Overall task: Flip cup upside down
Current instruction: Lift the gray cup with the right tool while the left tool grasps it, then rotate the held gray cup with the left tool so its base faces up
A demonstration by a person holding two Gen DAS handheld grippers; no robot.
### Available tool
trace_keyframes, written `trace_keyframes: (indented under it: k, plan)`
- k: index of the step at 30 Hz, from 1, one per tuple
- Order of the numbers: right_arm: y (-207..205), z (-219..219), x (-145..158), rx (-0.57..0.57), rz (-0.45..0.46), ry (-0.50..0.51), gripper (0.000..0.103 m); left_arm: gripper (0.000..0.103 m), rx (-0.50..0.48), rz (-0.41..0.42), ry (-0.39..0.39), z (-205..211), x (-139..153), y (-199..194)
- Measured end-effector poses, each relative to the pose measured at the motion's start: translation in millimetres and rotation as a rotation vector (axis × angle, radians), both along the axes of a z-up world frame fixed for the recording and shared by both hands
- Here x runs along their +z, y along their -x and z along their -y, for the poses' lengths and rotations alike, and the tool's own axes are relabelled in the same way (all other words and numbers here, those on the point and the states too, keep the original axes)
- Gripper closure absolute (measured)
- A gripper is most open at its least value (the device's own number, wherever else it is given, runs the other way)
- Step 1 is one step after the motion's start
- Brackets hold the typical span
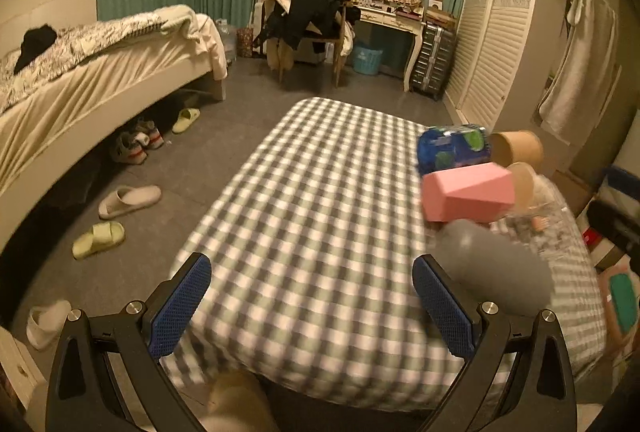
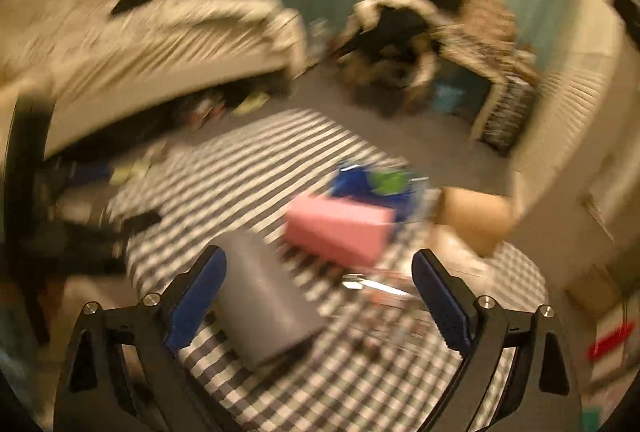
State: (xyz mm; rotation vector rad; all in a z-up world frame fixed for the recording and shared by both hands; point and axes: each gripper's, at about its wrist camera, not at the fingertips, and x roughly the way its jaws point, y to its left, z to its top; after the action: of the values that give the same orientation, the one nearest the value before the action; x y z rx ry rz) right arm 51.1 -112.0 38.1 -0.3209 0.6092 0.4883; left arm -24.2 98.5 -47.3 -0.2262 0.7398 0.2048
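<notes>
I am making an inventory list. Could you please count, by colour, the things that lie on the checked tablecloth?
Grey: 1, the cup
Pink: 1, the box
Blue and green: 1, the packet
Brown: 1, the round tub
Total: 4; the blurred clutter on the right is not counted.

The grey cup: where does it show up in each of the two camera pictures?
Left wrist view: the grey cup sits low on the right, just beyond the right-hand finger of the left gripper, whose jaws are open.
Right wrist view: it is low and left of centre, blurred, between the open jaws of the right gripper, near its left-hand finger.
Shared landmark: the pink box just behind it on the checked cloth.
</notes>
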Motion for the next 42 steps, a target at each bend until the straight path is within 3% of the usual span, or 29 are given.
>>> trace_keyframes:
  k: [4,9,14,23,29,34,38,40,42]
  plan:
    - [9,40,7,-0.115,0.046,-0.12,0.002,0.0,-0.005,-0.001,0.02,28,21,-5]
    - [4,79,-3,-0.157,-0.007,-0.226,0.002,0.0,-0.014,-0.035,-0.003,66,30,-30]
    - [0,108,-13,-0.196,-0.041,-0.27,0.002,0.0,0.047,-0.149,0.062,76,7,-63]
    - [-2,142,-17,-0.244,-0.043,-0.363,0.002,0.0,0.07,-0.222,0.229,76,-26,-75]
    - [-2,145,-16,-0.255,-0.037,-0.364,0.002,0.001,0.047,-0.276,0.27,71,-24,-73]
    - [-2,140,-16,-0.251,-0.032,-0.36,0.002,0.0,0.022,-0.305,0.235,73,-19,-68]
    - [1,136,-13,-0.246,-0.018,-0.358,0.002,0.0,0.012,-0.36,0.295,77,-33,-77]
    - [3,137,-11,-0.242,-0.01,-0.366,0.002,0.0,-0.004,-0.427,0.325,84,-47,-82]
    - [6,140,-8,-0.239,-0.001,-0.374,0.002,0.0,-0.019,-0.432,0.219,99,-46,-84]
